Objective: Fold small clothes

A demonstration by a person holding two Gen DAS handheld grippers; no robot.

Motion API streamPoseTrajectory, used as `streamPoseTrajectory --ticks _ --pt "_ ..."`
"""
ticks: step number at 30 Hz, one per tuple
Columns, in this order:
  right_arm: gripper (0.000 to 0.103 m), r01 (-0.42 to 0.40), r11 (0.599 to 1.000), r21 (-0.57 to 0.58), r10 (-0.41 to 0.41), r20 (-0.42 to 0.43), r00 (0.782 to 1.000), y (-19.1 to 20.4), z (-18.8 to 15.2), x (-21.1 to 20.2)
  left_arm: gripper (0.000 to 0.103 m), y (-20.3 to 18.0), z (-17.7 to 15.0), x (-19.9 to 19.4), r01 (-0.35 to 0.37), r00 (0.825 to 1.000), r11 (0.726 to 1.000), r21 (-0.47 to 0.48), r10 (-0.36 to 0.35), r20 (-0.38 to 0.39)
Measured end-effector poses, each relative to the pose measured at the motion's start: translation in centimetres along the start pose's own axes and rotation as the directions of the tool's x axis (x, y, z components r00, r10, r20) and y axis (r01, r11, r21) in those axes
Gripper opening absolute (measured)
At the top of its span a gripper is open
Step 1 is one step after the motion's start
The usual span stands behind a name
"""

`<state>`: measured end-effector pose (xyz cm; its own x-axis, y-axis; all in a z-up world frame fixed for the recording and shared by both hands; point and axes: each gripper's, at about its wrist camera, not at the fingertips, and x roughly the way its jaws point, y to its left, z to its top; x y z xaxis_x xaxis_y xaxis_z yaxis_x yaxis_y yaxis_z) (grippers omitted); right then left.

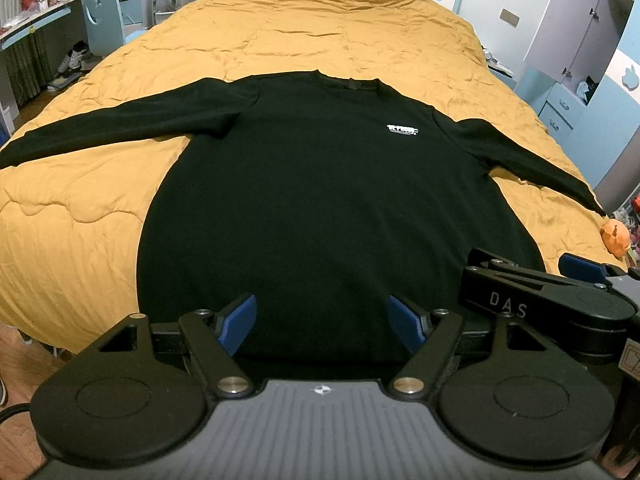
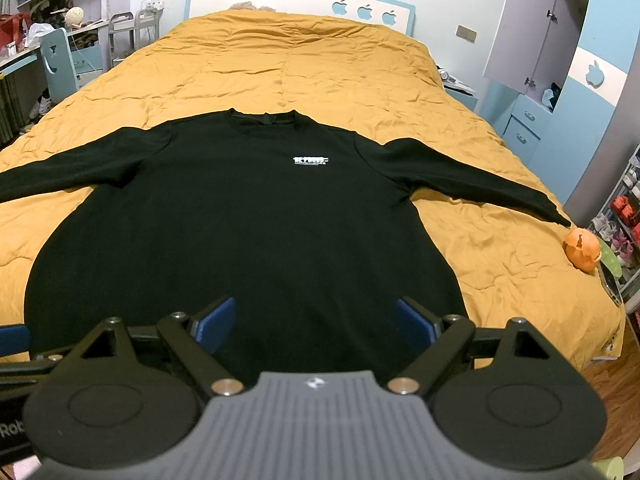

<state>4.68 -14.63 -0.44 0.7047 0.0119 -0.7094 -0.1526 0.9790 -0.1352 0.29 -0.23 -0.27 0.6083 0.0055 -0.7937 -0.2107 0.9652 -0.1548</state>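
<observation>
A black long-sleeved sweatshirt (image 1: 320,184) (image 2: 248,220) lies flat, front up, on the mustard quilt (image 1: 300,32) (image 2: 300,64), both sleeves spread out sideways and a small white logo on the chest. My left gripper (image 1: 322,322) hovers open over the near hem, blue pads wide apart with nothing between them. My right gripper (image 2: 316,322) is also open above the hem, a little to the right; its black body shows at the right edge of the left wrist view. The hem itself is hidden under the gripper bodies.
An orange round thing (image 1: 616,236) (image 2: 582,250) sits at the bed's right edge by the sleeve cuff. A blue chair (image 1: 102,16) and a cluttered desk stand left of the bed. A wardrobe and drawers (image 2: 524,120) stand to the right. A headboard (image 2: 300,0) is at the far end.
</observation>
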Motion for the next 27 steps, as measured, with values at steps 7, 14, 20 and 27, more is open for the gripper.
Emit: streamPoseTrajectory --ticks 7,14,20,27 --pt "0.083 0.000 1.000 -0.001 0.000 0.000 1.000 -0.07 0.09 -0.07 0.088 -0.04 0.03 0.01 -0.001 1.000 1.000 0.001 0.001 -0.001" --pt "0.083 0.001 1.000 -0.001 -0.001 0.001 1.000 -0.08 0.05 -0.09 0.088 0.10 -0.24 0.22 -0.002 1.000 1.000 0.002 0.002 -0.001" --pt "0.083 0.002 1.000 -0.001 -0.002 0.001 1.000 -0.04 0.06 -0.12 0.088 0.21 -0.32 0.32 -0.003 1.000 1.000 0.002 0.003 -0.001" --pt "0.083 0.001 1.000 -0.002 -0.001 0.002 1.000 -0.18 0.14 -0.07 0.088 0.21 -0.34 0.26 -0.007 1.000 1.000 -0.003 0.007 -0.001"
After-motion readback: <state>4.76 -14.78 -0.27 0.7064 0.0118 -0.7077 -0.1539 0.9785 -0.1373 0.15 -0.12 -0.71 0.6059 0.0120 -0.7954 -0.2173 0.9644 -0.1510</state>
